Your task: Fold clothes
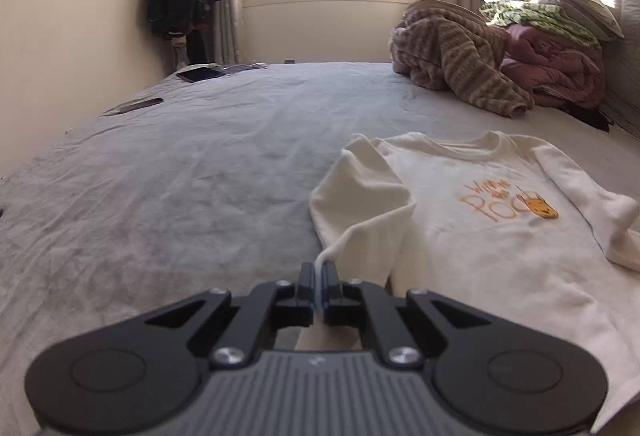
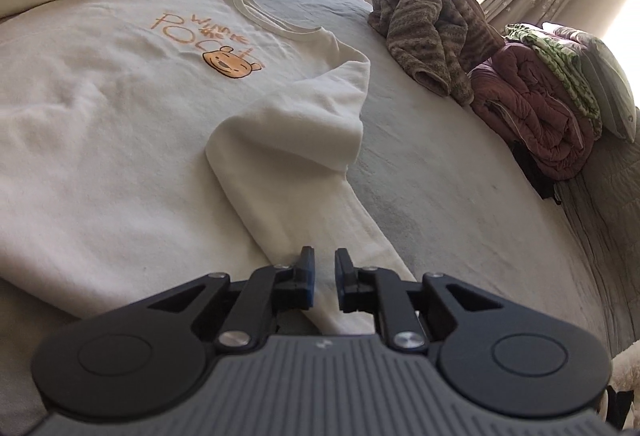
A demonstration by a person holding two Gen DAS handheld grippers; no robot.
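A: Where is your left claw (image 1: 319, 270)?

B: Low centre of the left wrist view. Your jaws are pressed together on the cuff of the sweatshirt's sleeve (image 1: 362, 204), and the cloth rises from them in a loose fold toward the middle of the frame.

A: And your right claw (image 2: 322, 258)?

B: Low centre of the right wrist view, parted by a narrow gap and gripping nothing. It sits over the end of the other sleeve (image 2: 296, 156), which is folded back on itself. Whether the tips touch the cloth I cannot tell.

A: Where is the garment itself?

B: The cream sweatshirt (image 2: 100, 108) lies flat on the grey bed (image 1: 180, 164), front up, with orange lettering and a bear's face (image 2: 230, 65) on the chest. In your right view it fills the left half of the frame.

A: Anything beyond it?

B: A brown patterned knit (image 2: 424, 20) is heaped at upper right, with stacked bedding (image 2: 552, 96) just beside it.
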